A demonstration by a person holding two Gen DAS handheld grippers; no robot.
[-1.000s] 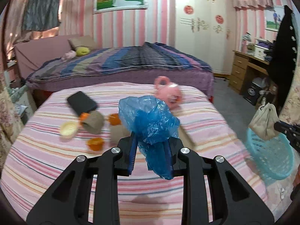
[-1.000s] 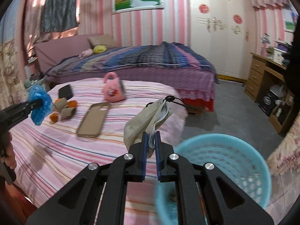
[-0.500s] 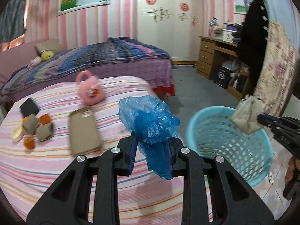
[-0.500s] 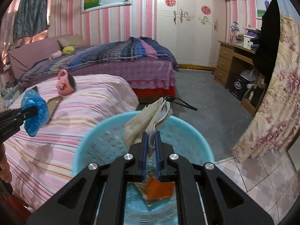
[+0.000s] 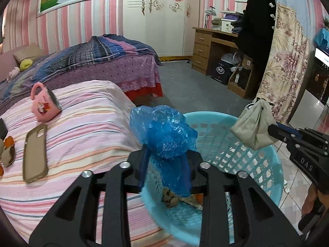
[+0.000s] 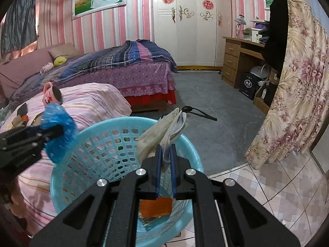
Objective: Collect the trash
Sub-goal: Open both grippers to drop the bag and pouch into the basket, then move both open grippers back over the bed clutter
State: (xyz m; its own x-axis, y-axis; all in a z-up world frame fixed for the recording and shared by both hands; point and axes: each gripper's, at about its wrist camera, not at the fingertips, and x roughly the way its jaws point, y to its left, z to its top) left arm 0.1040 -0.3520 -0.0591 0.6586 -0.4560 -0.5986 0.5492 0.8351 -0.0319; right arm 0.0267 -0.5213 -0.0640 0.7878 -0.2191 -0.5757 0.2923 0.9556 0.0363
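Observation:
My left gripper [image 5: 165, 162] is shut on a crumpled blue plastic bag [image 5: 164, 133] and holds it over the near rim of a light blue plastic basket [image 5: 257, 164]. My right gripper [image 6: 165, 154] is shut on a beige cloth pouch [image 6: 162, 133] and holds it above the same basket [image 6: 86, 144]. The pouch also shows in the left wrist view [image 5: 253, 125], and the blue bag in the right wrist view [image 6: 57, 123]. Brown scraps [image 5: 170, 198] and an orange piece [image 6: 156, 206] lie in the basket's bottom.
The basket stands on the floor beside a pink striped bed [image 5: 86, 123]. On the bed lie a pink mug [image 5: 43, 107], a brown phone case [image 5: 35, 152] and small orange and beige items [image 5: 7, 150]. A floral curtain [image 6: 296, 94] hangs to the right; a wooden desk [image 6: 240, 57] stands behind.
Both grippers have swung right from over the bed to the basket. The blue bag now hangs over the basket's rim and the pouch over its middle. Both grips are unchanged.

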